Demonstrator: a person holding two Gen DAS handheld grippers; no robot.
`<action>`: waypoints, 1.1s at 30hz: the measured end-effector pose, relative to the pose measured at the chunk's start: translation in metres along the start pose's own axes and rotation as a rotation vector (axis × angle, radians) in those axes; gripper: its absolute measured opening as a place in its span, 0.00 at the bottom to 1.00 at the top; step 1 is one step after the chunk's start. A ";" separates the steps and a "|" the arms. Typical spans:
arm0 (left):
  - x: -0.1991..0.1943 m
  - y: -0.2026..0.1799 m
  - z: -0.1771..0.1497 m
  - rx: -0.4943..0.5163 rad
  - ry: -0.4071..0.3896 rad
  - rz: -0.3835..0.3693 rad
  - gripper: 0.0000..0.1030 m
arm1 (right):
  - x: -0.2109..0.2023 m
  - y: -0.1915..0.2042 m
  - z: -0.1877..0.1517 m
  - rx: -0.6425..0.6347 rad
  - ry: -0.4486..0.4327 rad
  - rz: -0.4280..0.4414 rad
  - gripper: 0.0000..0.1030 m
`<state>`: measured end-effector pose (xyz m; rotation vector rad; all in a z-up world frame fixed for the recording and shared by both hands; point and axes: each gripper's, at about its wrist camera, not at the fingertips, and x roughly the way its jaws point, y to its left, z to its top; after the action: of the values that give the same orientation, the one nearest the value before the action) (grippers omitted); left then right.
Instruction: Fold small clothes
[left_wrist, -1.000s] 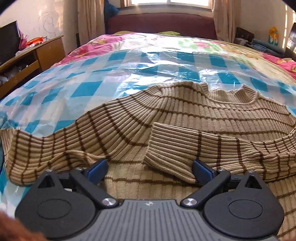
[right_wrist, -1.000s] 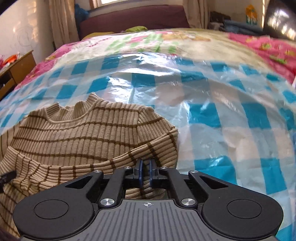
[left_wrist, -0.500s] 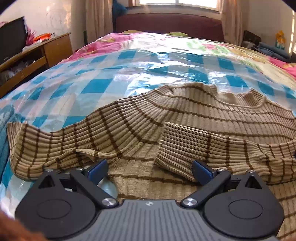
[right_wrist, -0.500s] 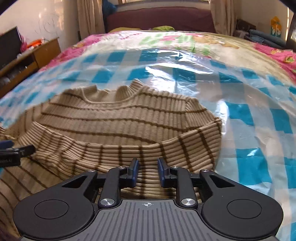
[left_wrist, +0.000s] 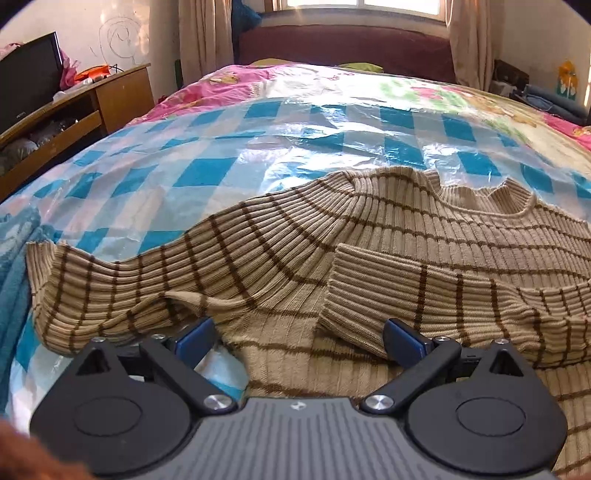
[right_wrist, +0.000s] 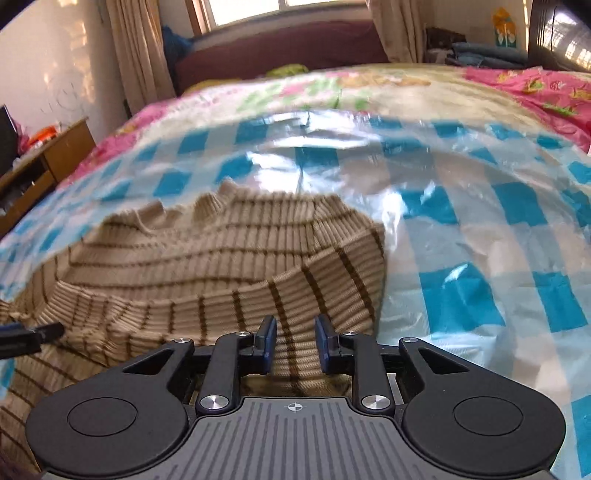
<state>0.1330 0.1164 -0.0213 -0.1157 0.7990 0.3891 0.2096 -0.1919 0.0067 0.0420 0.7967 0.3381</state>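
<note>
While the sweater (left_wrist: 388, 236) lies on the bed (left_wrist: 229, 155) with its right sleeve (right_wrist: 229, 306) folded across, the narrowly parted right claw (right_wrist: 294, 345) has just been opening, sleeve between unpinched: back off level. Left claw (left_wrist: 297, 338) gapes wide, empty, near the unfolded left sleeve (left_wrist: 122, 280).

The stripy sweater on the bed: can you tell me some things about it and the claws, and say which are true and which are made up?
1. The sweater is tan with brown stripes. True.
2. One sleeve lies folded across the sweater's body. True.
3. The sweater lies on a bare wooden floor. False: it lies on a blue-checked plastic sheet spread over the bed.
4. The left claw is shut tight. False: its jaws stand wide apart.
5. The right claw squeezes the sleeve. False: its jaws have just been opening; the knit lies between them, not pinched.
</note>
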 end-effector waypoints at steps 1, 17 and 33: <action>0.001 0.001 -0.002 -0.005 0.009 -0.001 1.00 | 0.001 -0.001 -0.002 -0.003 0.012 -0.005 0.23; -0.055 0.138 -0.020 -0.287 -0.038 0.134 0.99 | -0.022 0.056 -0.009 -0.091 -0.009 0.085 0.24; -0.014 0.209 -0.038 -0.636 -0.050 0.055 0.51 | -0.016 0.125 -0.016 -0.206 0.028 0.185 0.25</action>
<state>0.0188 0.2960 -0.0288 -0.6755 0.6062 0.6862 0.1526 -0.0807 0.0270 -0.0824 0.7843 0.5960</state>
